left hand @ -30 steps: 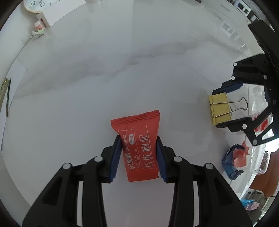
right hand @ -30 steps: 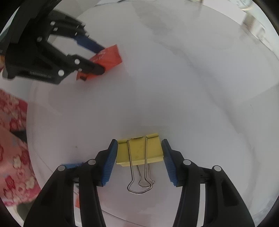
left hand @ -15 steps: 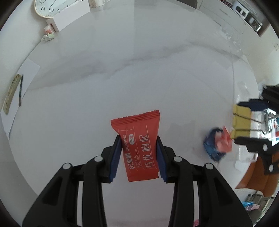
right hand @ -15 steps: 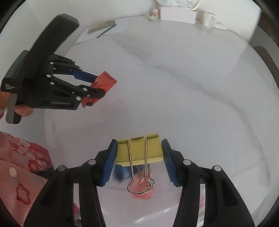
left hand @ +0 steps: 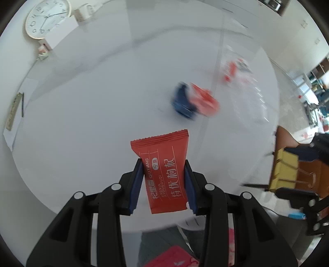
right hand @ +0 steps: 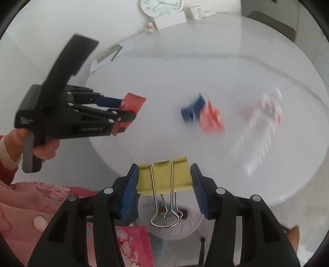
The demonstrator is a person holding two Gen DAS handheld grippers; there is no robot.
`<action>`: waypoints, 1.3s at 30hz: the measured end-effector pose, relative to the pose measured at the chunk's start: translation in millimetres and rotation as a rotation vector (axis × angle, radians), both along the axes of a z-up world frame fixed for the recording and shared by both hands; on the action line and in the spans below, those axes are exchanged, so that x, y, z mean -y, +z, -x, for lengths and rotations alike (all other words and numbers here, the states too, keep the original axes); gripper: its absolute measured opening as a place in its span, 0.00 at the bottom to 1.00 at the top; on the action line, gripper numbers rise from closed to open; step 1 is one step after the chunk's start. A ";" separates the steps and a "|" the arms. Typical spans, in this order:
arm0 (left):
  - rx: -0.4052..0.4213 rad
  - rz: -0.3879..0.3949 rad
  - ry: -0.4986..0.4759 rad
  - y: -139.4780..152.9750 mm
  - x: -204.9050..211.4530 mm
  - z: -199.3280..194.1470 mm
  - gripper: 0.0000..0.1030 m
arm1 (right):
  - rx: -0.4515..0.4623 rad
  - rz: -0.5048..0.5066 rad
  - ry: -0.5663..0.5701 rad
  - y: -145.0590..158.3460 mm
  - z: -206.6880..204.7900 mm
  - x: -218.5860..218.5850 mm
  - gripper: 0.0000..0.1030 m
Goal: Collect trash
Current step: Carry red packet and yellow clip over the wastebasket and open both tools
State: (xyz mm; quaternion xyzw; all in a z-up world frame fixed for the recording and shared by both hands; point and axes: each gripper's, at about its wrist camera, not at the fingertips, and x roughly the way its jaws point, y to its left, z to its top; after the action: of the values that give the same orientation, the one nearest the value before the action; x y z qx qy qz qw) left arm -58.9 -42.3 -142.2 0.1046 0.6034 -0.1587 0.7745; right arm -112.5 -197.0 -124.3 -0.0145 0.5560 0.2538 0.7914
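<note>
White table (left hand: 86, 115) now sits farther below me than a second ago; I've pulled both hauls back past its near edge: left gripper (left hand: 163, 184) clamped on the packet (left hand: 164, 170); right gripper (right hand: 165, 184) clamped on the clip (right hand: 164, 176); a bin (right hand: 189, 228) shows below, so I judge dropping is next.

A round wall clock (left hand: 48, 18) leans at the far edge of the white desk (left hand: 102, 106), beside a white box (right hand: 169, 20). A ruler (left hand: 13, 114) and pencil (left hand: 22, 104) lie on paper (left hand: 19, 123) at the left.

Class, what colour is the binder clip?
Yellow binder clip, with silver wire handles; clearest in the right wrist view.
</note>
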 end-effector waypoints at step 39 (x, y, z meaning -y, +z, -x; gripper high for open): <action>-0.121 0.017 -0.075 -17.5 31.4 77.4 0.89 | 0.088 0.053 -0.296 -22.1 48.4 77.9 0.91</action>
State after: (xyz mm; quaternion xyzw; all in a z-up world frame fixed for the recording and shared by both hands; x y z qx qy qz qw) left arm -136.4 -73.7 -159.7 0.1108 0.6435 -0.1986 0.7308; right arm -160.9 -274.9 -146.4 0.0358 0.5233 0.1186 0.8431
